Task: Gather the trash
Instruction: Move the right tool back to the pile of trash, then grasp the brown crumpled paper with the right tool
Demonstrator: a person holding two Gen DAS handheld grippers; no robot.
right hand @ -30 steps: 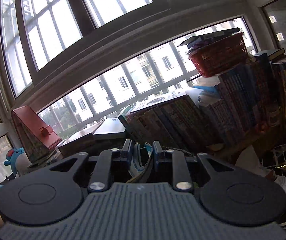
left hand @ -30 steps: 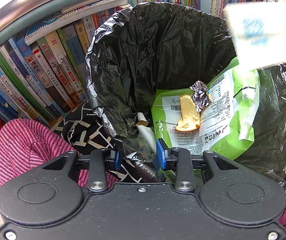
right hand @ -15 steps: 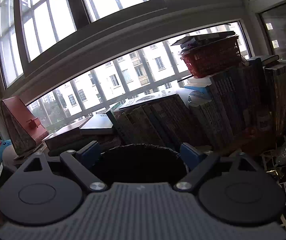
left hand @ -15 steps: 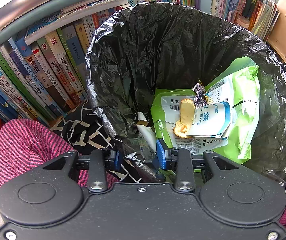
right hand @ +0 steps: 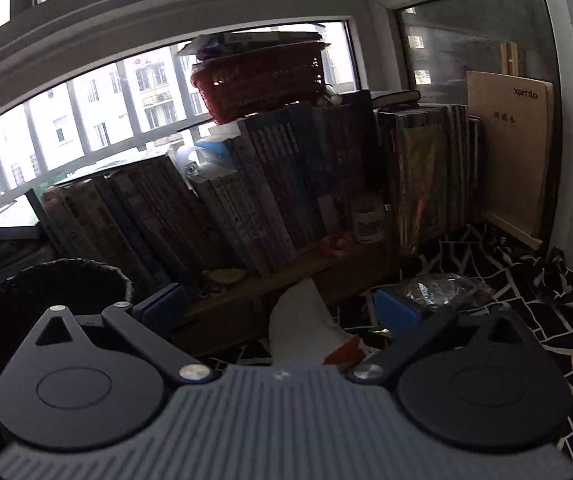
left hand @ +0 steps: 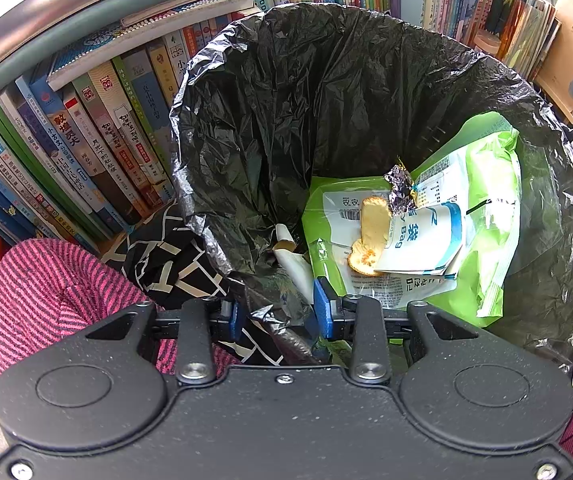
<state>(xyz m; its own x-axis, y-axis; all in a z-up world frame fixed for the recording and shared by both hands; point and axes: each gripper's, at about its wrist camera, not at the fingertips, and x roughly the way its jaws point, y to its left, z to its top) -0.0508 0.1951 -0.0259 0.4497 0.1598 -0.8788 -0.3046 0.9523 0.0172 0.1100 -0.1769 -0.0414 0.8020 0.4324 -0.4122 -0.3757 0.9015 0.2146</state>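
My left gripper [left hand: 280,312] pinches the near rim of the bin liner [left hand: 326,92], holding it open — inside lie a green bag [left hand: 498,240], a white pouch [left hand: 426,240] and foil [left hand: 400,194]. My right gripper [right hand: 280,308] is spread wide and empty, above crumpled paper [right hand: 302,328] on the patterned cloth [right hand: 526,280].

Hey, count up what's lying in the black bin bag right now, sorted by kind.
Inside the black bin liner:
Plastic packets: 2, a large green snack bag and a white-and-blue pouch
Orange peel pieces: 2
Crumpled foil wrappers: 1
Cream paper scraps: 1
Total: 6
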